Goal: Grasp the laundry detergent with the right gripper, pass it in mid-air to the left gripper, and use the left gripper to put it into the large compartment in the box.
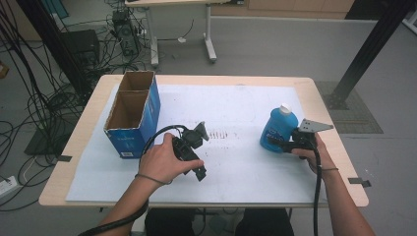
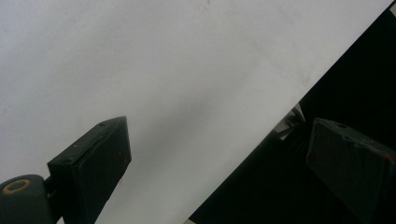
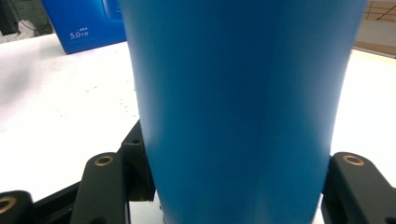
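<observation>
The right gripper (image 1: pixel 281 143) has its jaws clamped low on the upright blue bottle (image 1: pixel 278 129) at the counter's (image 1: pixel 221 81) right, probably smooth, rigid and liquid-heavy, while the left gripper (image 1: pixel 195 153) hovers open, empty.

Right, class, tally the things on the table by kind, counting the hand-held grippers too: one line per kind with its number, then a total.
Blue bottles with a white cap: 1, the blue bottle, upright, clamped by the right gripper.
Open cardboard boxes: 1, the blue box, at the table's left.
Hand-held grippers: 2, the right gripper and the left gripper, jaws apart over the white sheet.
White sheets: 1.
Total: 5
</observation>
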Demonstrator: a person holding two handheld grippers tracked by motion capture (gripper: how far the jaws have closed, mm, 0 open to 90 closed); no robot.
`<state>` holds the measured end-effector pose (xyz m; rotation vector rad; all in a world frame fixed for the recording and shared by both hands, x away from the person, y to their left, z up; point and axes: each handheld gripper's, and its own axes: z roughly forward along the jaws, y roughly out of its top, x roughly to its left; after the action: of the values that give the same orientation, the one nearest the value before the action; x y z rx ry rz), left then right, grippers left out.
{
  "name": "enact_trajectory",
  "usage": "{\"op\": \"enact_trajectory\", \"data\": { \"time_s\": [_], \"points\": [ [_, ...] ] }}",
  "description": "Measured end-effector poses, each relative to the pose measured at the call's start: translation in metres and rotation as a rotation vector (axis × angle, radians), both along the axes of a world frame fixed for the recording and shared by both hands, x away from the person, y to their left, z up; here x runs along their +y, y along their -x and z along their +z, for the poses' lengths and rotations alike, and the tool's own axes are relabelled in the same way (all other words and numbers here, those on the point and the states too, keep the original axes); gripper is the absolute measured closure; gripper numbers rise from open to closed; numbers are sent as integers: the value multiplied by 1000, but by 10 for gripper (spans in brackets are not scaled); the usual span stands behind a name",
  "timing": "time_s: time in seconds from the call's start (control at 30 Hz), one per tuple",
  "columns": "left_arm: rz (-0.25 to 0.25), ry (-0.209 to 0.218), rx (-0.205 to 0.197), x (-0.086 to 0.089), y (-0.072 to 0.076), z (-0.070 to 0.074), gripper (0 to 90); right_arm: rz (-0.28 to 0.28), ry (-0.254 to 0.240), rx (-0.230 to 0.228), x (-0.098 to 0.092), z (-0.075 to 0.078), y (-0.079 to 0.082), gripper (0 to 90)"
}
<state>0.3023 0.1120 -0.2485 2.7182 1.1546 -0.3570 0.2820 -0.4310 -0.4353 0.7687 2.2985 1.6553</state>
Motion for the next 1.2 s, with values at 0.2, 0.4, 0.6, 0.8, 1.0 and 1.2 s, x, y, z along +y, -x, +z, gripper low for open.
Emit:
{"op": "enact_trajectory", "data": {
  "time_s": [0.2, 0.4, 0.6, 0.8, 1.0, 1.2],
  "points": [
    [1, 2, -1, 0, 1, 0, 67, 1, 2, 2, 0, 0, 0, 401],
    [-3, 2, 0, 1, 1, 0, 67, 3, 5, 1, 0, 1, -1, 401],
    [0, 4, 1, 1, 1, -1, 68, 2, 6, 4, 0, 2, -1, 401],
    [1, 5, 1, 1, 1, -2, 67, 2, 6, 4, 0, 2, -1, 401],
    [0, 1, 0, 1, 0, 0, 67, 0, 8, 1, 1, 2, 0, 402],
    [-3, 5, -1, 2, 0, 1, 63, 1, 7, -5, 0, 1, 1, 403]
  ]
}}
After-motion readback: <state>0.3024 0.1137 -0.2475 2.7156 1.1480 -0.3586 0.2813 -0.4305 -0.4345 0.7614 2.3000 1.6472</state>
